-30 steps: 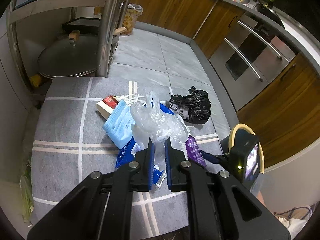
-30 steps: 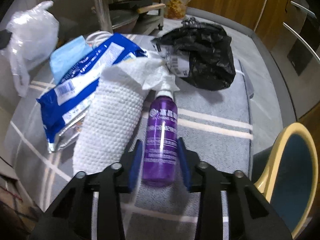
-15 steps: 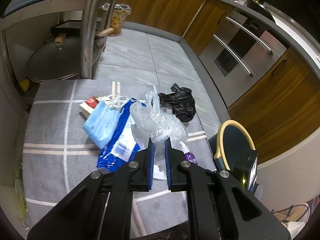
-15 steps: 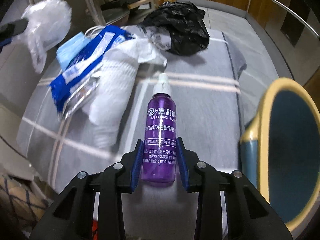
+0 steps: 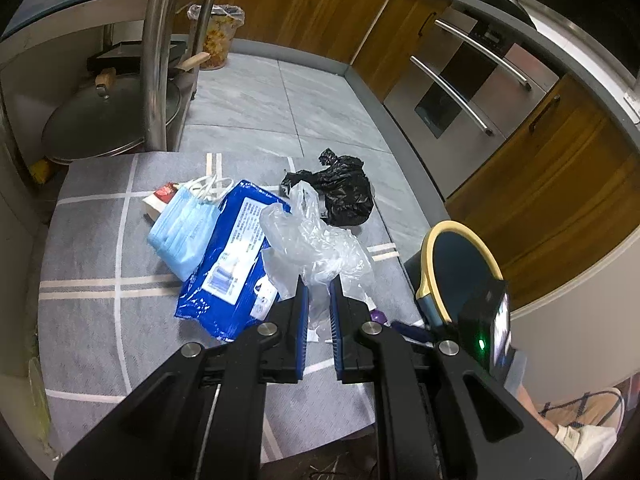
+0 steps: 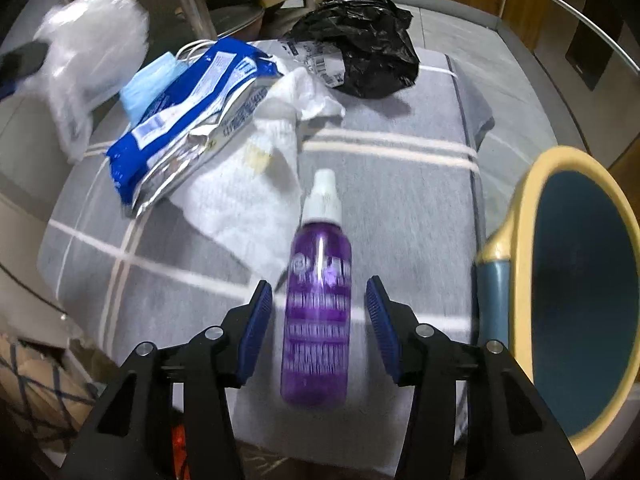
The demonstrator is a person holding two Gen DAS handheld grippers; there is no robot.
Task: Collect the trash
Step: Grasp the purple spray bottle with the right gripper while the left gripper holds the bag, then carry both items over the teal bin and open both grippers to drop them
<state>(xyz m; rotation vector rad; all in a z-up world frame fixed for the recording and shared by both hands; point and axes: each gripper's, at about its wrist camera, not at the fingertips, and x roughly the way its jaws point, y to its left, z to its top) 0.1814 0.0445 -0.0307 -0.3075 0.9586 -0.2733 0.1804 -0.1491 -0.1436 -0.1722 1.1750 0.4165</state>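
My left gripper [image 5: 319,290] is shut on a clear plastic bag [image 5: 316,246] and holds it above the grey mat [image 5: 88,248]. My right gripper [image 6: 319,304] is open, with a purple spray bottle [image 6: 318,316] blurred between its fingers, untouched by either pad. The blue bin with a yellow rim [image 6: 576,292] stands just to the right; it also shows in the left wrist view [image 5: 456,268]. On the mat lie a blue wipes pack [image 5: 236,256], a blue face mask [image 5: 184,228], a white cloth [image 6: 256,184] and a black bag [image 5: 344,192].
A small red-and-white box [image 5: 160,200] lies behind the mask. A steel table leg [image 5: 158,52] and a pot lid [image 5: 108,120] stand at the back left. Wooden cabinets [image 5: 560,184] and an oven [image 5: 472,80] line the right. The clear bag shows in the right wrist view [image 6: 92,52].
My right gripper has opened and let go of the purple bottle, which is now blurred between the fingers. It had lifted the bottle and moved towards the bin. My left gripper rose with the bag.
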